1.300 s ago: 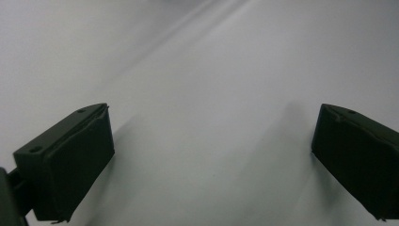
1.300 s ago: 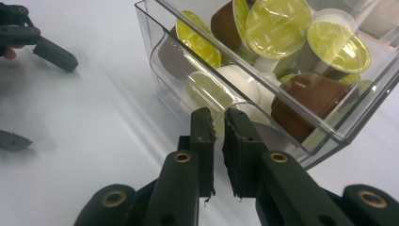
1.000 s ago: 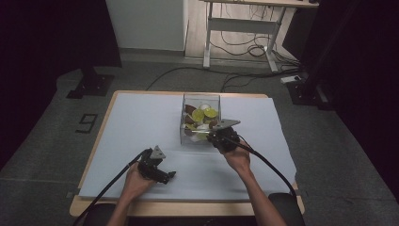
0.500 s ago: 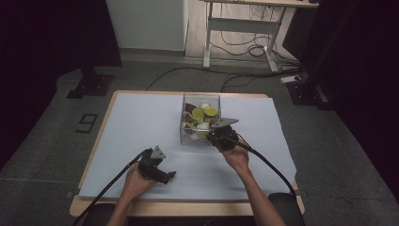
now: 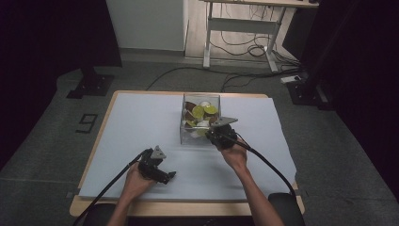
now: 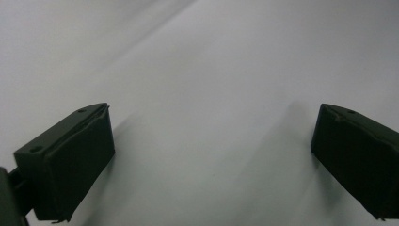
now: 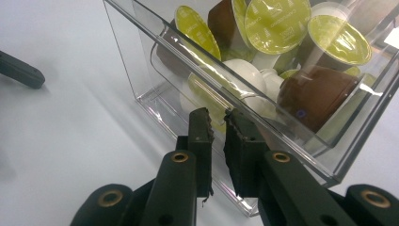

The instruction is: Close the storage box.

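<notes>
High view: box (image 5: 201, 118) of capsules (image 5: 198, 111) sits mid-table (image 5: 122, 117); your right gripper (image 5: 214, 133) is at its near wall, your left gripper (image 5: 170, 175) rests well apart on the sheet.
Left gripper view: your jaws stand wide apart over bare sheet (image 6: 211, 94).
Right gripper view: your right gripper (image 7: 216, 117) is clamped on the box's (image 7: 141, 70) clear wall.

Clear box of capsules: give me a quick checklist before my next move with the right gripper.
1. Right gripper shut on the clear box's near wall: ok, jaws pinch the edge.
2. Capsules inside the box: ok.
3. Box flat on the white mat: cannot tell.
4. Left gripper free: ok, open above bare mat.
5. Left gripper apart from the box: ok.
</notes>
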Tool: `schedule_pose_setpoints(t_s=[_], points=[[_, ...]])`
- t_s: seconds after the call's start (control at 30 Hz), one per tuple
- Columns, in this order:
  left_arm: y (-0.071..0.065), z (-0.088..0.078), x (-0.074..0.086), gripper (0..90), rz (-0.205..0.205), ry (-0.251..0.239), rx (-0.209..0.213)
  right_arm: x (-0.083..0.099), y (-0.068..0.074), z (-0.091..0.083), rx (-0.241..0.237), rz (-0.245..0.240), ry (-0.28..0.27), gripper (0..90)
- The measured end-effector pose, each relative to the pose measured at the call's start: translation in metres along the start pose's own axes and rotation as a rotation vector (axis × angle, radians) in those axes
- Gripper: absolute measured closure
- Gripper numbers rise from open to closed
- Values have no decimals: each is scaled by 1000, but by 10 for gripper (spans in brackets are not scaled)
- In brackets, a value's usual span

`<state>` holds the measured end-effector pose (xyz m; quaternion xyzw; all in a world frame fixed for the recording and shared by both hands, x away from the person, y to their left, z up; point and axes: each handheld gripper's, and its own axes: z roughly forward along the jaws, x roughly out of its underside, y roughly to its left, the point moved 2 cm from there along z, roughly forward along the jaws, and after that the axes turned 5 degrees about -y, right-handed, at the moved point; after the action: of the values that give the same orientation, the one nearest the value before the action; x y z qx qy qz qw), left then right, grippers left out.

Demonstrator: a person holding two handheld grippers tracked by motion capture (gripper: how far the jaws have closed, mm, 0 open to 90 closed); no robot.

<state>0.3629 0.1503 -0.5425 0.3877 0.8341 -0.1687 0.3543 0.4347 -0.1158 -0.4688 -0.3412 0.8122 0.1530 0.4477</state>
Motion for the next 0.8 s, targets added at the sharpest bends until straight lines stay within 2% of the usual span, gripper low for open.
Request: schedule_pose_setpoints(t_s=[0.57, 0.73, 0.8], points=[[0, 0, 0, 0, 2, -1, 2, 2, 0, 7, 20, -3, -4, 800], [0, 0, 0, 0, 2, 0, 2, 3, 0, 8, 24, -15, -3, 800], [0, 0, 0, 0, 1, 1, 3, 4, -1, 11, 38, -34, 11, 838]])
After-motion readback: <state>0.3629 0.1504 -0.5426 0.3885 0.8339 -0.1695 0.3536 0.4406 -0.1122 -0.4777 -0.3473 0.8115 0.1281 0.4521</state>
